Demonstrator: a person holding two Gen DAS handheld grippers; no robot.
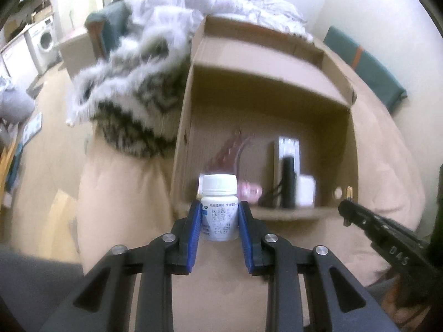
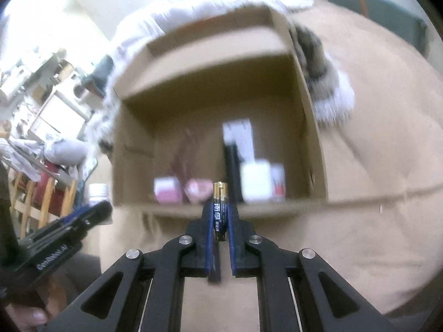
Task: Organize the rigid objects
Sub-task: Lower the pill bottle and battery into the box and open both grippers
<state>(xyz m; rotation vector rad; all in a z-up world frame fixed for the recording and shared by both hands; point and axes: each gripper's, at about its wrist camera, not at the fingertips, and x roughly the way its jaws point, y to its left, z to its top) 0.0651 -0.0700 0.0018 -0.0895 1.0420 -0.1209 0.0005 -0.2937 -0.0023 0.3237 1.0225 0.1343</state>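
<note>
My left gripper is shut on a white pill bottle with a white cap, held upright just before the near wall of an open cardboard box. My right gripper is shut on a blue and gold battery, held upright before the same box. In the box lie a pink item, a black and white carton and a small white box. The right gripper shows at the right of the left wrist view; the left gripper shows at the left of the right wrist view.
The box stands on a bed with a beige cover. A furry grey and white garment and white bedding lie beside and behind the box. A washing machine stands far left. Wooden racks and clutter are at the left.
</note>
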